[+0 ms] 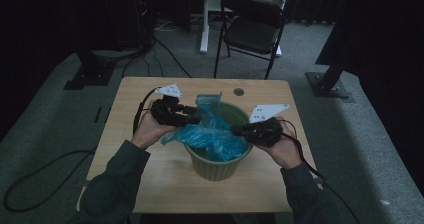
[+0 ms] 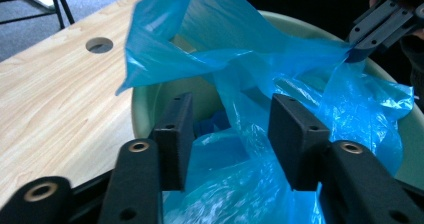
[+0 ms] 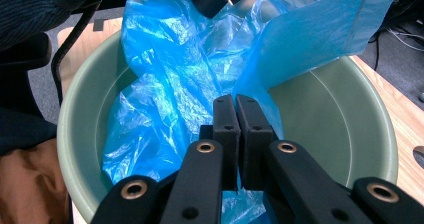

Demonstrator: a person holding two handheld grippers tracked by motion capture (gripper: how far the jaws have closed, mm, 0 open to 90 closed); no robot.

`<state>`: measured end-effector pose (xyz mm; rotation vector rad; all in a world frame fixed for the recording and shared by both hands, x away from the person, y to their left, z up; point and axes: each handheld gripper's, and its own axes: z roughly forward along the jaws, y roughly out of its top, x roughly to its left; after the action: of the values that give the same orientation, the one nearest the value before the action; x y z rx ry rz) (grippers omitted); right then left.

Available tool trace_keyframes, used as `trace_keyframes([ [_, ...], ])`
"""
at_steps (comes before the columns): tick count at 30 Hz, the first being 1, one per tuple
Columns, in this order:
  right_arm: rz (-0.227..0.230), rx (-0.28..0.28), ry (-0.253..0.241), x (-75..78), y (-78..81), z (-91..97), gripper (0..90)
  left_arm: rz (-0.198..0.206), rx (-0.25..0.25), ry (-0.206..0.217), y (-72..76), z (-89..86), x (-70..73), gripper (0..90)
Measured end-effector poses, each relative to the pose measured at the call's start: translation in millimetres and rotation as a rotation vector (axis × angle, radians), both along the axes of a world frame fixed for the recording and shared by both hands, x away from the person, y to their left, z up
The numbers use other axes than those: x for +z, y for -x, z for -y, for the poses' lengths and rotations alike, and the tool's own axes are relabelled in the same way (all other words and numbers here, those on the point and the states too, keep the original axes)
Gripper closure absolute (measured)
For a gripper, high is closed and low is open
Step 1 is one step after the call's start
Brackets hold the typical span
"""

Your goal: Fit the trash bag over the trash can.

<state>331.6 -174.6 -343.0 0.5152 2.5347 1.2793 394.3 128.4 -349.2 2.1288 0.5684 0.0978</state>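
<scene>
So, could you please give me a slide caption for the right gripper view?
Right claw shut on the blue plastic bag over the green bucket.

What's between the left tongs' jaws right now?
In the left gripper view, blue plastic bag film hangs between the open jaws of the left tongs, unpinched, over the green bucket.

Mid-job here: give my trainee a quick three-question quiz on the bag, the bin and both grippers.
1. True or false: the right gripper is shut on the blue bag.
2. How do the left gripper jaws stand: A clamped, B apart with plastic between them?
3. What does the green bin stand on?

Key: 1 true. 2 B. 3 the wooden table.
</scene>
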Motion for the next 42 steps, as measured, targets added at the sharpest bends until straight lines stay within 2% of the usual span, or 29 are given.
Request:
trace_keyframes([
  [3, 0.002, 0.001, -0.001, -0.2, 0.1, -0.3, 88.4, 0.001, 0.005, -0.028, -0.1, 4.8, -1.6, 55.4],
  [7, 0.003, -0.001, 0.001, 0.4, 1.1, 0.7, 88.4, 0.019, 0.019, -0.087, -0.4, 10.5, -4.2, 80.0],
  [9, 0.008, 0.0, 0.004, 0.4, 1.8, 1.6, 88.5, 0.023, 0.03, -0.087, -1.3, 10.2, -4.1, 86.7],
  [11, 0.005, -0.002, 0.005, 0.1, 2.4, 2.9, 88.6, 0.029, 0.052, -0.088, -3.3, 8.2, -3.1, 89.6],
  [20, -0.004, -0.019, 0.01, -5.2, 3.3, 12.9, 88.7, 0.055, 0.134, -0.089, -16.2, -2.6, 2.3, 90.0],
  [28, -0.004, -0.049, 0.006, -4.9, 3.3, 24.5, 88.7, 0.036, 0.209, -0.061, -34.7, -12.1, 0.1, 90.0],
  [36, 0.007, -0.104, 0.009, -3.6, 0.9, 39.1, 88.8, 0.027, 0.253, -0.047, -45.9, -14.8, 0.9, 90.0],
  [39, 0.003, -0.114, -0.001, -3.6, 0.3, 43.8, 88.4, 0.028, 0.249, -0.052, -45.5, -13.2, 0.5, 90.0],
  [40, 0.0, -0.11, -0.008, -3.3, 0.0, 44.9, 85.5, 0.033, 0.245, -0.057, -44.6, -11.7, 0.6, 89.9],
  [42, 0.006, -0.12, -0.025, -1.2, 0.1, 45.0, 74.0, 0.041, 0.238, -0.062, -42.5, -9.0, 1.4, 89.9],
])
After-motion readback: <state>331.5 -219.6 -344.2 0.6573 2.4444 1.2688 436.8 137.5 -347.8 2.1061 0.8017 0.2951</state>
